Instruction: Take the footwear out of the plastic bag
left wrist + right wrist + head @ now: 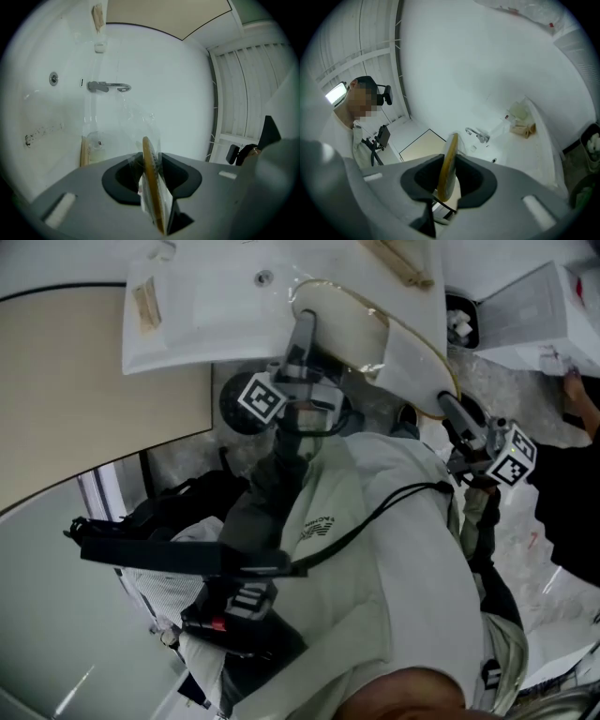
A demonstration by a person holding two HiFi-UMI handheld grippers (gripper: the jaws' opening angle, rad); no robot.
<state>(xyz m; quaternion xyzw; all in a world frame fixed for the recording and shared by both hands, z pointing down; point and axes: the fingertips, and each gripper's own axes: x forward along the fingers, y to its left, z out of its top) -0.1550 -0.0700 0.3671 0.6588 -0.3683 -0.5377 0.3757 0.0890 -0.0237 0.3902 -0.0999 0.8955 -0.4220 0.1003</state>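
Slipper (412, 357) spans lengthwise from left gripper (302, 331) to right gripper (450, 409).

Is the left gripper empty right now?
No, the left gripper is shut on the thin tan-edged slipper, with the clear plastic bag around it.

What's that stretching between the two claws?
A flat white slipper with a tan rim, a clear plastic bag around it. The left claw and right claw each pinch an end; the head view shows it.
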